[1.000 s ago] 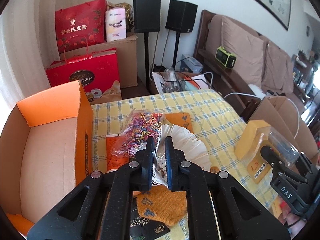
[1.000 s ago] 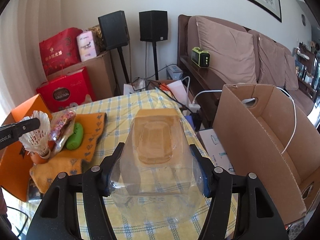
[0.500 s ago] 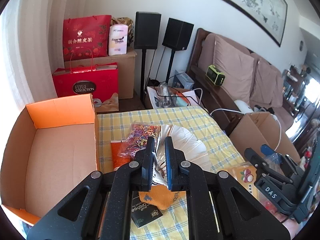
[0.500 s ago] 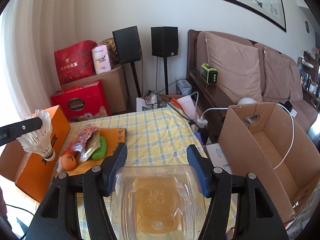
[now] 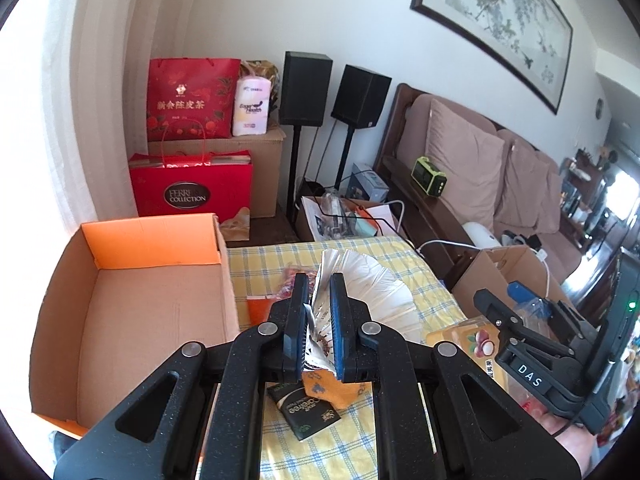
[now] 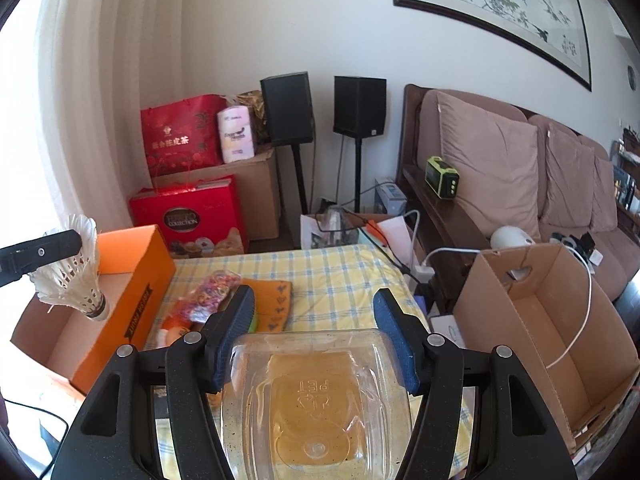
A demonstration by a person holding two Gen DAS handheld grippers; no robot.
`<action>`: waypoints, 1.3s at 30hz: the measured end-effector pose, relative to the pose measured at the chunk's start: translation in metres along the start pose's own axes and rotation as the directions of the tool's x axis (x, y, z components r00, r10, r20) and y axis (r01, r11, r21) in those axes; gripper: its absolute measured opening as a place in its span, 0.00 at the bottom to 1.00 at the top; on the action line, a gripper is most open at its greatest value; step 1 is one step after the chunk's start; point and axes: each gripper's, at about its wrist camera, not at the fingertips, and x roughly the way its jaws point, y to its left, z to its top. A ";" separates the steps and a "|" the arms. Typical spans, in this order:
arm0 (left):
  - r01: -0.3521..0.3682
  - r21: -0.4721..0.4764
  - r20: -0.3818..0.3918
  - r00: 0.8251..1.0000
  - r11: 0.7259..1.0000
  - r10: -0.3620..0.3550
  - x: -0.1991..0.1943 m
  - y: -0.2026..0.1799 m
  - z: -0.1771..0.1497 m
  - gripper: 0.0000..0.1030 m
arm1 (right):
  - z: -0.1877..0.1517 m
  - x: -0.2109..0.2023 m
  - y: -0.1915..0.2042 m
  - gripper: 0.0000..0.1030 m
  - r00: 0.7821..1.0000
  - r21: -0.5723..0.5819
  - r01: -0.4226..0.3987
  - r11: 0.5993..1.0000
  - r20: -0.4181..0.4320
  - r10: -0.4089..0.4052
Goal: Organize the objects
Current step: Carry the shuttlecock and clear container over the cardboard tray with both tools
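Feathered shuttlecock [image 5: 360,288] pinched in left gripper [image 5: 319,320], airborne beside orange box [image 5: 132,304]. Clear jar [image 6: 316,404] clamped in right gripper [image 6: 314,334]. Neither boxed yet; bands bag [image 6: 210,294], cloth remain on table.

White shuttlecock [image 6: 76,276] and clear plastic tub [image 6: 316,396], apparently airborne.

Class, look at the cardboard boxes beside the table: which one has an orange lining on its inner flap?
The open cardboard box left of the yellow checked table. Its far inner flap is bright orange; the open cardboard box on the right is plain brown with a white cable trailing in.
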 end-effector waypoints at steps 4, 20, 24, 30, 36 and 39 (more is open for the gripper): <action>-0.019 -0.010 0.009 1.000 1.000 0.019 -0.010 0.015 0.002 0.09 | 0.010 -0.003 0.017 0.62 1.000 -0.022 -0.027 0.999 0.015 0.027; -0.155 -0.075 -0.002 0.988 0.985 0.155 -0.032 0.096 -0.008 0.09 | 0.054 0.002 0.104 0.62 0.982 -0.101 -0.180 0.978 0.030 0.184; -0.184 -0.093 -0.026 0.983 0.979 0.182 -0.031 0.115 -0.016 0.09 | 0.060 0.005 0.130 0.62 0.973 -0.113 -0.225 0.968 0.025 0.230; -0.212 -0.112 -0.061 0.977 0.971 0.206 -0.024 0.139 -0.030 0.09 | 0.066 0.010 0.168 0.62 0.958 -0.135 -0.283 0.950 0.008 0.287; -0.227 -0.133 -0.089 0.972 0.965 0.216 -0.015 0.157 -0.039 0.09 | 0.066 0.020 0.197 0.62 0.945 -0.145 -0.324 0.935 -0.012 0.326; -0.233 -0.144 -0.101 0.970 0.962 0.220 -0.012 0.166 -0.043 0.09 | 0.066 0.027 0.208 0.62 0.940 -0.145 -0.339 0.929 -0.024 0.339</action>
